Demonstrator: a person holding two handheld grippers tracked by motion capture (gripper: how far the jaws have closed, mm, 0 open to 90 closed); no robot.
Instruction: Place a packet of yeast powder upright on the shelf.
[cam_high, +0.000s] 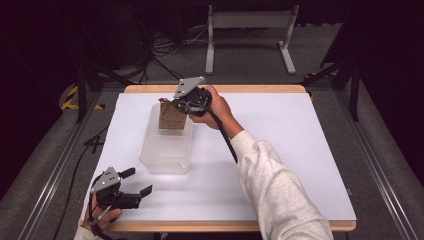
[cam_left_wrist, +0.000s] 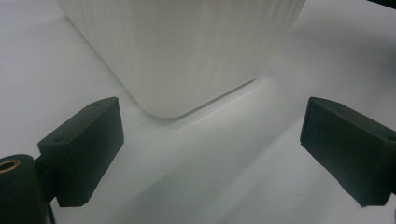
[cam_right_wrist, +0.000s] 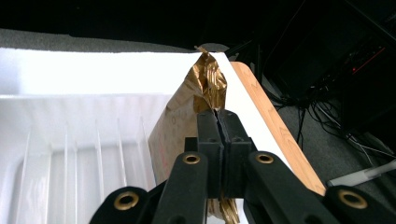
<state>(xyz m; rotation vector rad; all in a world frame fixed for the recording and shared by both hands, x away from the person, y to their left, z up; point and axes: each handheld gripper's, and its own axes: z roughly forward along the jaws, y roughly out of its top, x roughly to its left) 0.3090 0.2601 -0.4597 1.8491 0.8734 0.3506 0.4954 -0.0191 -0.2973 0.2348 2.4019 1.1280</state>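
A high camera looked down the table (cam_high: 280, 150); both gripper cameras sat close, sharing the clear bin (cam_high: 166, 145).

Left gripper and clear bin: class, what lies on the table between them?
Nothing: the left gripper view shows bare white table between the open left gripper and the clear bin.

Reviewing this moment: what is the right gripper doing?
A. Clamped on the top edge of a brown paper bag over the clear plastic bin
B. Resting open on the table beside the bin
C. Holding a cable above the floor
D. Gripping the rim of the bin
A: the right gripper has its jaws pinched shut on the crumpled top of the brown paper bag, which hangs in the far end of the clear plastic bin.
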